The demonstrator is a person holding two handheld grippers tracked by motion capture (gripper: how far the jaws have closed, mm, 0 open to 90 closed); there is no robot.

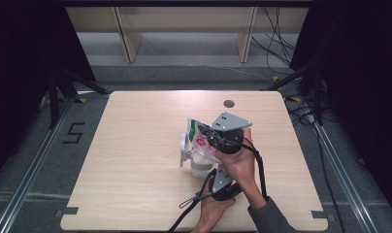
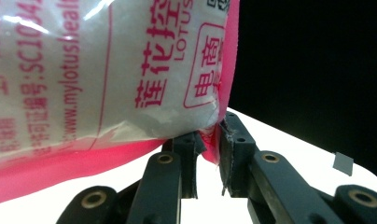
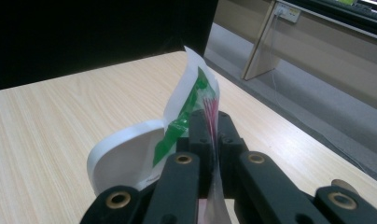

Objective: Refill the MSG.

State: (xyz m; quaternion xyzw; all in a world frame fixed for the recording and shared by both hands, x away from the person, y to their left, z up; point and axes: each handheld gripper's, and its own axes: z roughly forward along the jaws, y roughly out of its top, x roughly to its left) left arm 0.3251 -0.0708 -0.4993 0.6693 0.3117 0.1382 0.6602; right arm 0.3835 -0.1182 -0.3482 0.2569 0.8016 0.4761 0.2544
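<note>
The high view looks forward and down over the whole pale wooden table (image 1: 136,160) from its near edge. Both gripper views sit very close behind their black jaws, sharing the pink-printed clear plastic bag (image 2: 84,79) with the high view.

The bag (image 2: 107,84) reads "LOTUS" and "www.mylotushealt"; the floor (image 1: 73,132) reads "5".

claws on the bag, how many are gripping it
2. The left claw pinches the bag's pink bottom edge; the right claw is clamped on its thin edge, above the white jar.
</note>
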